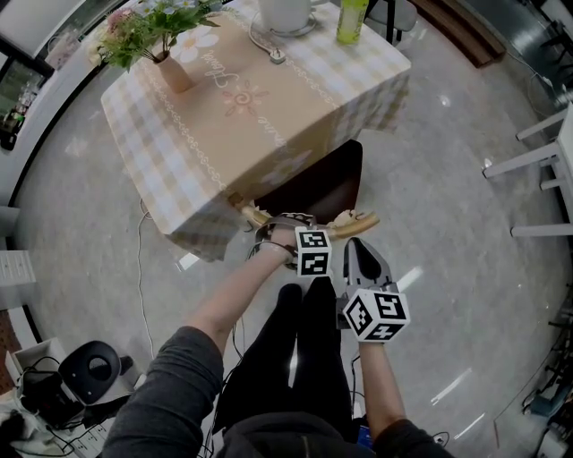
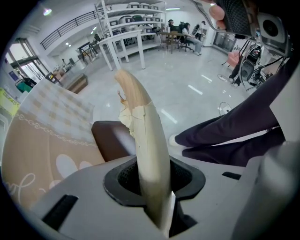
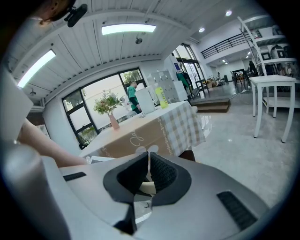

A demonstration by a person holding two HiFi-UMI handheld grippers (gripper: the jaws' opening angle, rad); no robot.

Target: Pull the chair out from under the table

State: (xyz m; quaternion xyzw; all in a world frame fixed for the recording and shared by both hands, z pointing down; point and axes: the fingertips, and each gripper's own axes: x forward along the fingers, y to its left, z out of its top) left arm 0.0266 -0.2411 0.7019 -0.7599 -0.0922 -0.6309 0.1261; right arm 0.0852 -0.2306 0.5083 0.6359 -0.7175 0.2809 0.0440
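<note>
A chair with a dark brown seat stands tucked under the table, which wears a beige checked cloth. The chair's cream top rail runs across just in front of me. My left gripper points steeply down and is shut on that rail; in the left gripper view the rail rises from between the jaws of the left gripper, with the seat behind. My right gripper hovers by the rail's right end, jaws closed to a thin slit in the right gripper view, nothing pressed between the pads.
On the table stand a vase of flowers, a white jug and a green bottle. White furniture legs stand at the right. Cables and a black device lie at lower left. The person's black-trousered legs are behind the chair.
</note>
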